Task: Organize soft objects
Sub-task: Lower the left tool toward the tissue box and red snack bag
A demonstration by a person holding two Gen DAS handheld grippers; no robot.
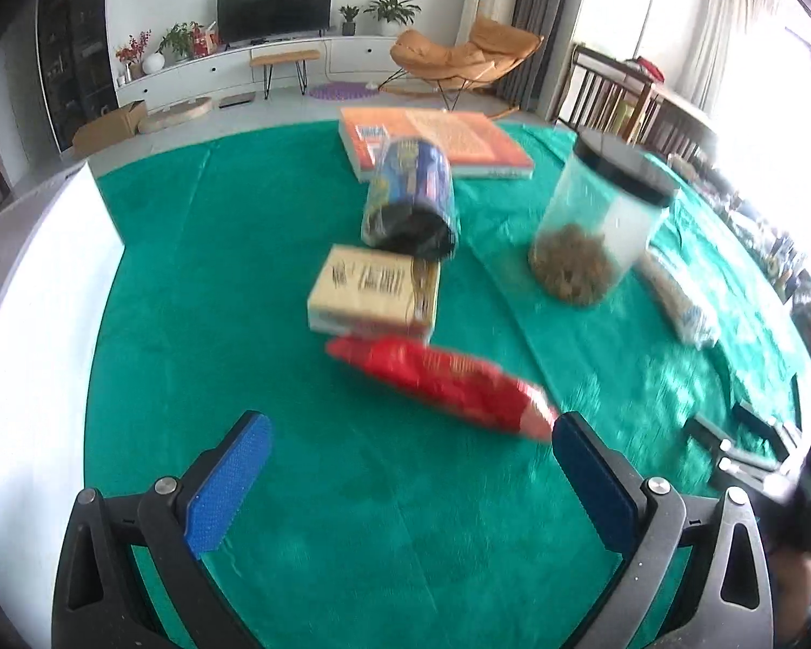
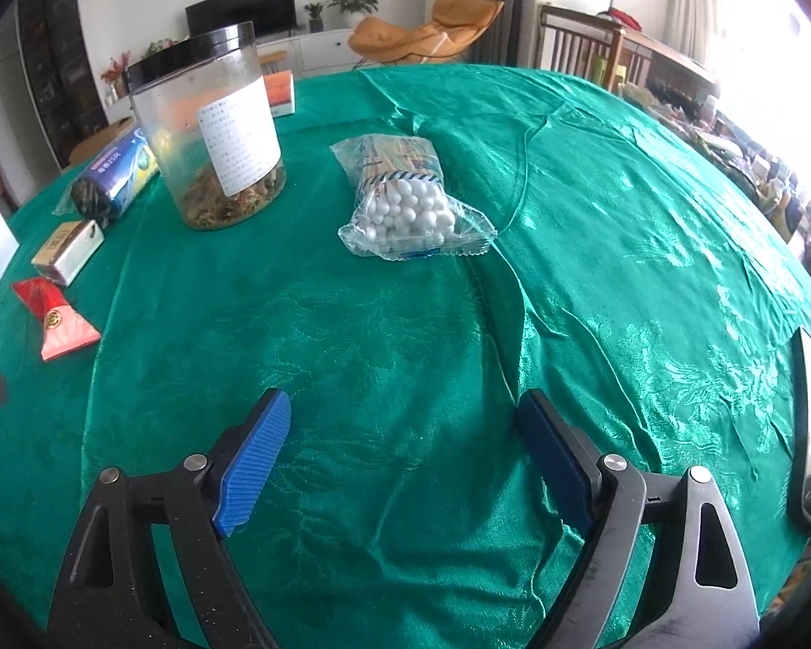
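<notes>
Setting: a table under a shiny green tablecloth (image 2: 595, 205), with a living room behind it.
Left gripper (image 1: 411, 432): blue-padded jaws spread wide with nothing between them, held above bare cloth; the view is motion-blurred.
Right gripper (image 2: 403, 411): jaws spread wide, empty, above bare cloth; no earlier view to compare.
Red packet (image 1: 443, 384): a soft red snack bag lying flat, just beyond the left gripper; its near end sits close by the tip of the right-hand finger in that view, and contact cannot be told.
Small box (image 1: 376, 289): beige carton directly behind the red packet, touching or nearly so.
Bag roll (image 1: 411, 194): a dark blue roll of plastic bags lying on its side behind the box.
Book (image 1: 438, 140): orange, flat, at the far side.
Clear jar (image 2: 211, 130): upright, black lid, white label, dried bits at the bottom.
Cotton swab bag (image 2: 411, 200): a clear soft packet of swabs, white tips toward the camera, lying right of the jar, well ahead of the right gripper.
</notes>
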